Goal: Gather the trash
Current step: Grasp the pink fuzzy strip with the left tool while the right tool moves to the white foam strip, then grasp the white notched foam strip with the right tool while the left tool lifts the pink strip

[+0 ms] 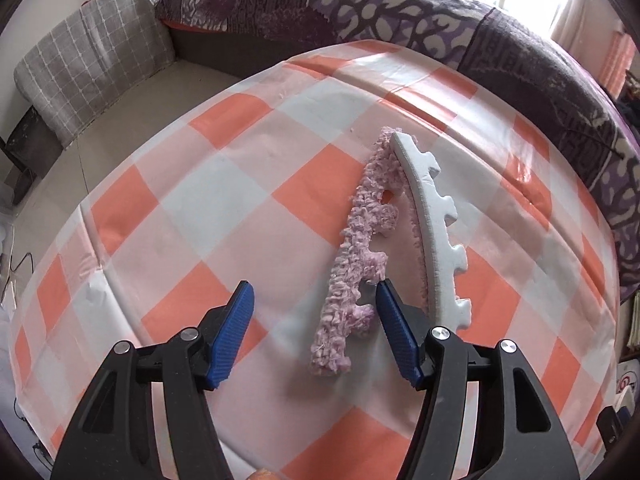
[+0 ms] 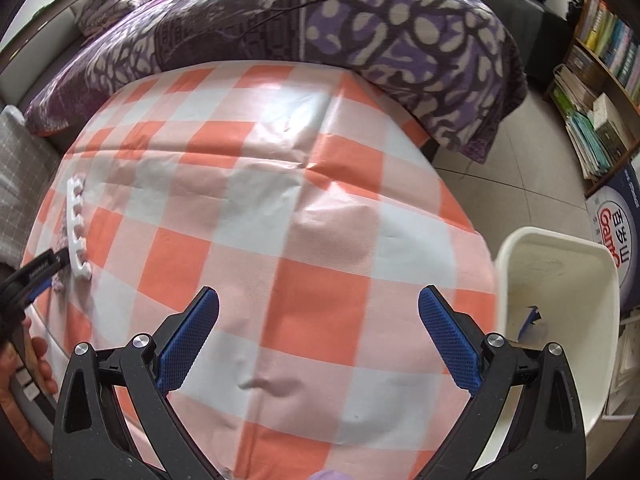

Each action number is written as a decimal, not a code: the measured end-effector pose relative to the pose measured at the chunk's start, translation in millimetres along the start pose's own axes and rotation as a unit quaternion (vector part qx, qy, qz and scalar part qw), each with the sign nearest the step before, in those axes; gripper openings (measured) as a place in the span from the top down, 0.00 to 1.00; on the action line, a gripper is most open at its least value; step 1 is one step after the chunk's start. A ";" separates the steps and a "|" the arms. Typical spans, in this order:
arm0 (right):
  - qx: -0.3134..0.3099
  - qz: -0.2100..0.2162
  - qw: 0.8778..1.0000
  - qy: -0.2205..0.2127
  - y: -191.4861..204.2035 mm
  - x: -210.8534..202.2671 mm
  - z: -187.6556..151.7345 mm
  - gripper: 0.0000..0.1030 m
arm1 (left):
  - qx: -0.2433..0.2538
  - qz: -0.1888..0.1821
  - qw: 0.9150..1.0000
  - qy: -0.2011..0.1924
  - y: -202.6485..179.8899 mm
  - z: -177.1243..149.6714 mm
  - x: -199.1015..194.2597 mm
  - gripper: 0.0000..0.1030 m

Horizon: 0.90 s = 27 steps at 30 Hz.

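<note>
Left gripper: fingers spread wide, gripping nothing. Pink fuzzy foam strip flat on the checked table, lower end between the fingers, touching the right-hand one. White notched foam strip just beside it, outside the fingers.
Right gripper: fingers wide apart, empty, above bare cloth.
White bin beside the table edge, containing a small blue scrap.

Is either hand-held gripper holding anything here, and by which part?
Nothing is held. The left hand-held gripper is open around the pink fuzzy strip's near end; the right hand-held gripper is open over bare tablecloth.
</note>
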State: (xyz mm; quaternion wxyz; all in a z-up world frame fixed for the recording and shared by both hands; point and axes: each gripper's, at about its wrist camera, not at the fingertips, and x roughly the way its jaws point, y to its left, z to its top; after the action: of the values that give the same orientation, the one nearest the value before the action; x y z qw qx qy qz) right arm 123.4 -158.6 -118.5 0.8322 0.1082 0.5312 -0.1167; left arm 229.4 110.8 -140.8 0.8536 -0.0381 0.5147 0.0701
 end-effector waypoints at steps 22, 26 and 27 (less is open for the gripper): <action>-0.164 0.114 0.979 -0.042 211.9 37.2 43.4 0.07 | 0.071 -0.065 0.995 -0.011 101.0 4.0 -5.4 0.77; -0.238 0.120 0.963 -0.032 247.8 46.3 34.5 0.14 | 0.067 -0.066 0.995 -0.016 122.8 -3.8 -12.4 0.77; -0.251 0.118 0.960 -0.029 254.7 48.8 32.6 0.19 | 0.067 -0.065 0.995 -0.017 127.7 -7.0 -13.7 0.77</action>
State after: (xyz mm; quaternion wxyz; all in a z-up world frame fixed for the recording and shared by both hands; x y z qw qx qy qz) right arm 250.0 69.4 -135.2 0.8554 -0.0461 0.5026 0.1165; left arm 196.7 234.8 -131.1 0.8657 -0.0127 0.5000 -0.0197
